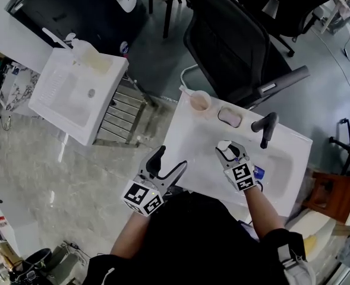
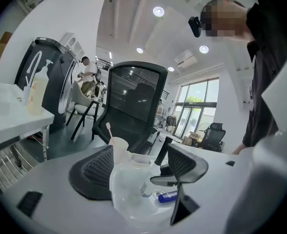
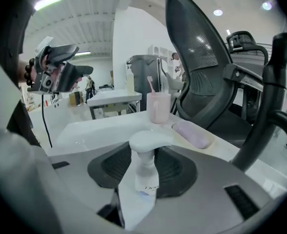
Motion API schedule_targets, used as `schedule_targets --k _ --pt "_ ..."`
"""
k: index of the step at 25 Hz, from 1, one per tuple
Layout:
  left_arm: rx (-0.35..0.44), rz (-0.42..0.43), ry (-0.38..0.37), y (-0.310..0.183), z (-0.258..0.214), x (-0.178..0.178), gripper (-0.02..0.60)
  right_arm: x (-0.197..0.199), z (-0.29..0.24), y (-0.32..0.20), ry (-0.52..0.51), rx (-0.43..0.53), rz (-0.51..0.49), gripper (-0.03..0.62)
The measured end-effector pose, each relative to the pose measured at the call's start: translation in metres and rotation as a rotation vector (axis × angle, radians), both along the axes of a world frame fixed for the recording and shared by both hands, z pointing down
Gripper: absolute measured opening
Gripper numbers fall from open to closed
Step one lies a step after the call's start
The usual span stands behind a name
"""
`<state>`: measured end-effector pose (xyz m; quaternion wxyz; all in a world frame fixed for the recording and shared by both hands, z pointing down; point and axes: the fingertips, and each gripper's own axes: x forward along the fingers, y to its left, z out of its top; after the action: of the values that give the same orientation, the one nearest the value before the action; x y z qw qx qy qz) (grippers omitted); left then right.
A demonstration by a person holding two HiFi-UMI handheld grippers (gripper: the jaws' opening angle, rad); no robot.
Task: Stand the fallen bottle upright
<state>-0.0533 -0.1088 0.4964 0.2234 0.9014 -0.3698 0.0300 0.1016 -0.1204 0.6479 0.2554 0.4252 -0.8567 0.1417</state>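
Observation:
A small white pump bottle point(image 3: 148, 141) with a blue-printed label stands roughly upright between the pads of my right gripper point(image 3: 144, 167), which is shut on its body. In the head view this gripper point(image 1: 229, 152) holds the bottle point(image 1: 224, 145) over the white sink basin point(image 1: 192, 141), pump head on top. My left gripper point(image 1: 169, 162) hovers at the sink's near left edge, open with nothing between its fingers. In the left gripper view point(image 2: 138, 172) its jaws frame the basin and the bottle point(image 2: 145, 189).
A black faucet point(image 1: 265, 126), a pink cup with a toothbrush point(image 1: 199, 101) and a soap bar point(image 1: 229, 117) line the sink's far rim. A small blue item point(image 1: 258, 171) lies in the basin. A black office chair point(image 1: 234, 40) stands behind. A second sink point(image 1: 56, 108) stands at the left.

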Motion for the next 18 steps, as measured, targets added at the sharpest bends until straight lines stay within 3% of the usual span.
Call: schedule_targets --k 6,13,18 --pt "0.024 0.054 0.001 -0.004 -0.005 0.015 0.359 0.000 -0.038 0.003 -0.139 0.028 0.065 0.156" --pt "0.074 0.181 0.019 -0.017 -0.018 0.050 0.359 0.006 -0.075 0.019 -0.163 0.111 0.122 0.123" --pt "0.081 0.265 0.031 -0.016 -0.020 0.077 0.359 0.035 -0.093 0.032 -0.203 0.159 0.236 0.123"
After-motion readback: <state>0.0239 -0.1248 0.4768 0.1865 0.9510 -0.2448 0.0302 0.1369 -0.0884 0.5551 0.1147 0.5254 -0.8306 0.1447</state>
